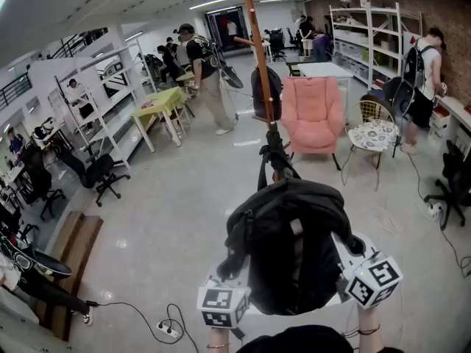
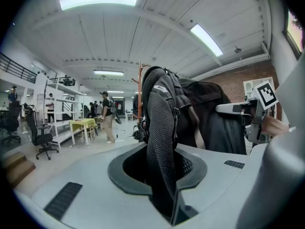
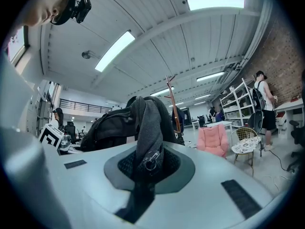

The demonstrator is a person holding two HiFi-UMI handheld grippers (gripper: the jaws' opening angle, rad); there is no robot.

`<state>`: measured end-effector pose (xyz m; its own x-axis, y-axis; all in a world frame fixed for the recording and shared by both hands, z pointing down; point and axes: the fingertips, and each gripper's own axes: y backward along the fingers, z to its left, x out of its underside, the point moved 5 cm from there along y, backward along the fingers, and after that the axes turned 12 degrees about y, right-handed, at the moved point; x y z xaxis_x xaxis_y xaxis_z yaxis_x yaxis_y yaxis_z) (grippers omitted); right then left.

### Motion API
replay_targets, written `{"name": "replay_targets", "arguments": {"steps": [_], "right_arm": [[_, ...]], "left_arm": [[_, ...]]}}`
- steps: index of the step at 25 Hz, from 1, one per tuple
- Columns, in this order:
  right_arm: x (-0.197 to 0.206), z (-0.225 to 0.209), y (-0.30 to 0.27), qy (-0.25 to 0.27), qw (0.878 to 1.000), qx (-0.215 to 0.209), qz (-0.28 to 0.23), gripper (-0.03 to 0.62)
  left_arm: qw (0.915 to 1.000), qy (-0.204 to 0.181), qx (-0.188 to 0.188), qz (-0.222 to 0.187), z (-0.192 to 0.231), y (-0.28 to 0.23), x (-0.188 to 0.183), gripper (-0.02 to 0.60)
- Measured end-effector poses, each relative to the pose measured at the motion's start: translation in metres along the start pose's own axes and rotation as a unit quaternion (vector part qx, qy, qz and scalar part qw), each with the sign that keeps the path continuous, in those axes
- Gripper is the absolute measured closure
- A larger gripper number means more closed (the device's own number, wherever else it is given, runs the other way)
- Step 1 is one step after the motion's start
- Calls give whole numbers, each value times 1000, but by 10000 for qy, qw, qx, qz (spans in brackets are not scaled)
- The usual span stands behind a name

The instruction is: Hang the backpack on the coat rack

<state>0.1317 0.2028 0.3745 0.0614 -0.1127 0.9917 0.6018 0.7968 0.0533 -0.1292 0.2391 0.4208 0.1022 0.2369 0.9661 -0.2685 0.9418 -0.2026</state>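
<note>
A black backpack (image 1: 291,241) hangs in the air in front of me, held up between both grippers. My left gripper (image 2: 162,173) is shut on a mesh shoulder strap (image 2: 159,128), which runs up out of its jaws. On the other side, my right gripper (image 3: 145,168) is shut on a grey strap (image 3: 148,123) with a metal ring. In the head view only their marker cubes show, the left (image 1: 221,306) and the right (image 1: 374,279). The wooden coat rack (image 1: 259,57) stands straight ahead beyond the backpack, with a dark bag (image 1: 265,90) hanging on it. Its pole also shows in the right gripper view (image 3: 170,99).
A pink armchair (image 1: 313,112) stands just right of the rack, with a wire chair (image 1: 373,132) and a white table (image 1: 324,70) near it. A yellow-green table (image 1: 158,103), several people and office chairs (image 1: 99,171) are to the left. A power strip (image 1: 168,329) lies on the floor.
</note>
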Motion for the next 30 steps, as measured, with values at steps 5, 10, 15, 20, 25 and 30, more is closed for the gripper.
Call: {"name": "replay_targets", "arguments": {"steps": [5,10,15,20,25,30], "right_arm": [[7,-6,6,-32,9999,-150,-26,562],[-4,-21,7,-21,9997,-231,-79,560],[-4,-32,3,-58,9995,-304,-92,560],[-7,-41,-16,-91,9993,-345,-53,560],[-4,-49,-38,-148,9994,-326,-21,560],[2,-57,-71,-151,9994,-299,32,560]], "left_arm": [[9999,-43,-120,-20,-8,3,8,489],[9996,-53,-258,-138,-22,0,-6,489],[9994,-18,-310,-143,-28,-6,-7,489],[9992,33,-371,-128,-21,-20,-17,489],[9993,104,-350,-81,-10,-40,-21,489],[9995,112,-279,-35,13,-70,-24,489]]}}
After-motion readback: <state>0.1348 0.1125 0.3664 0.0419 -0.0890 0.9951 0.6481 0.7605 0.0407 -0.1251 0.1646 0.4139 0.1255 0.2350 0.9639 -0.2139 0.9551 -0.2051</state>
